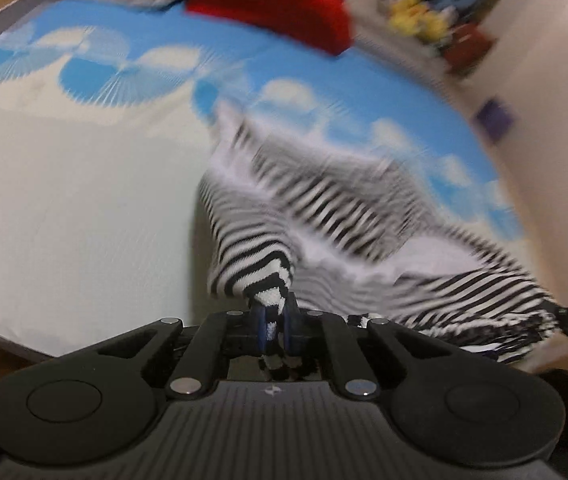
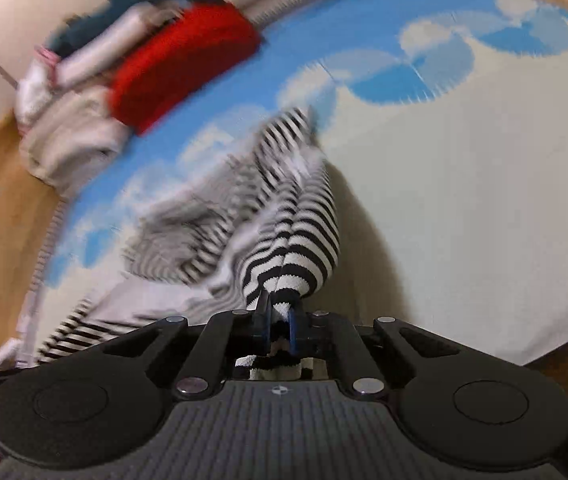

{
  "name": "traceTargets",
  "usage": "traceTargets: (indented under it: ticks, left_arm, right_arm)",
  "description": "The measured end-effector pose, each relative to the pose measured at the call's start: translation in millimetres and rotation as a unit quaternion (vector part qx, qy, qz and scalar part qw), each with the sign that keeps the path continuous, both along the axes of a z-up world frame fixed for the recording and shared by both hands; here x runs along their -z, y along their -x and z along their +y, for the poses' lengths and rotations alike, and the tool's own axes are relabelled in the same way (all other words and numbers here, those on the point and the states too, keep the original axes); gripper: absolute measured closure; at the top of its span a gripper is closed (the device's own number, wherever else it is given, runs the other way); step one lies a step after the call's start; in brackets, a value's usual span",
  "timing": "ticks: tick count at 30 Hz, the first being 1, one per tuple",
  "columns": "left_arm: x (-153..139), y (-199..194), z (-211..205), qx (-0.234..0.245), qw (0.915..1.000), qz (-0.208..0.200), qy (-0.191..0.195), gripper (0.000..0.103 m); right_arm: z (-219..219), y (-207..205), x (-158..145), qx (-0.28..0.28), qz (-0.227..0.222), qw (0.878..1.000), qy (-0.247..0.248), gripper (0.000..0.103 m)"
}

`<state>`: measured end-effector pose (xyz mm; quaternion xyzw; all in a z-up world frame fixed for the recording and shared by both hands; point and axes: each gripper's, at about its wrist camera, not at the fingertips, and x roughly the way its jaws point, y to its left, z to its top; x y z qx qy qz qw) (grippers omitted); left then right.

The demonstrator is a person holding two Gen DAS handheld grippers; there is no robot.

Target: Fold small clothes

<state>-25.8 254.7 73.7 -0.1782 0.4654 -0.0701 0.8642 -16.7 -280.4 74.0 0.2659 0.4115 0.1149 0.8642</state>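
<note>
Two corners of the striped garment (image 1: 324, 200) were pinched, one by the left gripper (image 1: 273, 320), one by the right gripper (image 2: 279, 320), lifting it above the bed (image 1: 63, 200) near its far edge, no fold made yet.

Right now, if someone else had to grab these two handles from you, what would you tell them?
Left gripper: shut on a bunched end of the black-and-white striped garment.
Right gripper: shut on another bunched end of the same garment.
The garment hangs between the two, partly lifted off the blue-and-white cloud-print sheet; the pictures are blurred.
A red folded piece and pale clothes lie at the far edge of the sheet.
Done: both ends gripped.
Left: lay it flat, fold it, probably set it with the others.
</note>
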Motion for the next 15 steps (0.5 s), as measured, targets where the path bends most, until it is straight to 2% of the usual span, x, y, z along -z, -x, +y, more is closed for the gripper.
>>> traceTargets:
  ticks: [3, 6, 10, 11, 13, 15]
  left_arm:
    - [-25, 13, 8, 0.017, 0.9995, -0.017, 0.021, 0.095]
    - [-8, -7, 11, 0.013, 0.9991, 0.016, 0.038, 0.095]
    - [50, -84, 16, -0.004, 0.9971, 0.069, 0.033, 0.094]
    - [66, -108, 22, -0.011, 0.9959, 0.079, 0.043, 0.092]
    - [96, -156, 41, -0.057, 0.9901, 0.099, 0.082, 0.085]
    - [104, -185, 59, -0.089, 0.9871, 0.094, 0.094, 0.073]
  right_arm:
    - [-8, 26, -36, -0.021, -0.041, 0.999, -0.012, 0.096]
    - [-10, 13, -35, -0.028, -0.03, 0.999, -0.011, 0.096]
    - [-10, -55, 6, -0.015, 0.027, 0.999, -0.012, 0.096]
    - [-7, -75, 16, -0.01, 0.039, 0.999, -0.011, 0.096]
    - [-8, -124, 39, 0.02, 0.06, 0.998, -0.005, 0.094]
    - [-12, -161, 52, 0.077, 0.054, 0.995, 0.021, 0.088]
